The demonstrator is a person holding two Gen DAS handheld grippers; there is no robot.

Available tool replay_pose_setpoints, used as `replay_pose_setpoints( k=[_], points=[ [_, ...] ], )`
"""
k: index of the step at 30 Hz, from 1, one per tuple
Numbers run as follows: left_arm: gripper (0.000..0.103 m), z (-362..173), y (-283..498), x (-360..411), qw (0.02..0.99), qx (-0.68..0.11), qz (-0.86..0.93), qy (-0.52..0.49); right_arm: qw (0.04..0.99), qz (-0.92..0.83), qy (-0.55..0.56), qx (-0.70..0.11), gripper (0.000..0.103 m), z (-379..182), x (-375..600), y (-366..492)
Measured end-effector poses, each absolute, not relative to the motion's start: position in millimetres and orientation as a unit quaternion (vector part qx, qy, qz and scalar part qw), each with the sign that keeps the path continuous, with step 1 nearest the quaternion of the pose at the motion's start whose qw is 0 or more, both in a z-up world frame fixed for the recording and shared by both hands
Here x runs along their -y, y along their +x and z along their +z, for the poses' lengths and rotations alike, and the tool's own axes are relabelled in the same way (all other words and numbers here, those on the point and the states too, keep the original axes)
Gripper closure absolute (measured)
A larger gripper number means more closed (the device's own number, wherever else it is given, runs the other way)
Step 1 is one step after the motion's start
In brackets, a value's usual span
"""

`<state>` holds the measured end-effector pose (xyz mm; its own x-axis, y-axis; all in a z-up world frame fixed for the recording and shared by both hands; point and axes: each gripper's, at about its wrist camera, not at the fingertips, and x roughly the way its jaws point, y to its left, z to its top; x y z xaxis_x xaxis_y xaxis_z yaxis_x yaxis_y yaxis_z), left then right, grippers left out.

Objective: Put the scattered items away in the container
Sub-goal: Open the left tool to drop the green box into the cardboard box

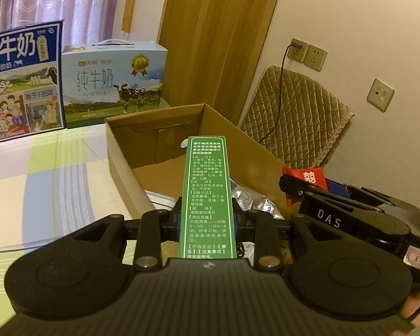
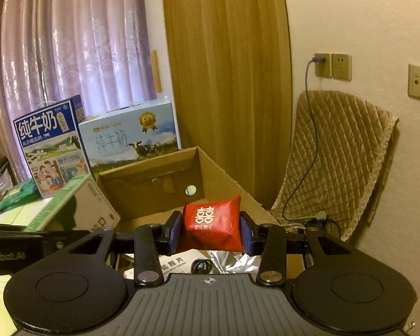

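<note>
My left gripper [image 1: 207,218] is shut on a long green medicine box [image 1: 207,190] with white print, held lengthwise over the open cardboard box [image 1: 120,154]. In the right wrist view my right gripper [image 2: 210,231] is shut on a red candy packet [image 2: 212,224] with a gold double-happiness mark, above the same cardboard box [image 2: 142,179]. Inside the box lie a silver foil pack [image 2: 232,261], a white tablet box [image 2: 173,264] and a small black item [image 2: 200,266]. In the left wrist view, the right gripper [image 1: 294,186] and its red packet [image 1: 308,177] show at right.
Two milk cartons [image 1: 112,81] [image 1: 22,81] stand behind the box on a checked cloth [image 1: 42,173]. A quilted beige pad [image 1: 294,123] leans on the wall under sockets [image 1: 308,53] with a plugged cable. A green-white box [image 2: 70,207] and a green pouch [image 2: 16,193] sit at left in the right wrist view.
</note>
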<state>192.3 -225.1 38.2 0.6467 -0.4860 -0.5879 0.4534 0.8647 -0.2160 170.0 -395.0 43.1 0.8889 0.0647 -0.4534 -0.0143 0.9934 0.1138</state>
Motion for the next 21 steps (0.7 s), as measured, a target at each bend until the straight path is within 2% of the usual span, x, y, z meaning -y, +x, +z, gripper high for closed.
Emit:
replay_pose_setpoints(
  k=[7,11,18,20,21],
  points=[
    [0.078,29.3,202.7,236.6,0.904,-0.337,-0.263,-0.028,0.968,0.01,0.065,-0.242,0.063,40.1,406.6,175.1],
    [0.065,27.8,204.6,237.0,0.907,-0.328,-0.262,-0.037,0.967,0.01,0.07,-0.244,0.063,39.7,408.0,175.8],
    [0.059,36.3,206.8,209.6,0.92,-0.315,-0.226,-0.063,0.966,0.022,0.084,-0.242,0.063,41.5,405.9,178.0],
    [0.056,36.4,207.2,202.5,0.921,-0.316,-0.218,-0.065,0.965,0.037,0.096,-0.242,0.056,40.9,406.2,179.9],
    [0.054,36.3,207.2,200.2,0.921,-0.317,-0.216,-0.064,0.963,0.046,0.103,-0.245,0.039,40.2,406.4,181.6]
  ],
)
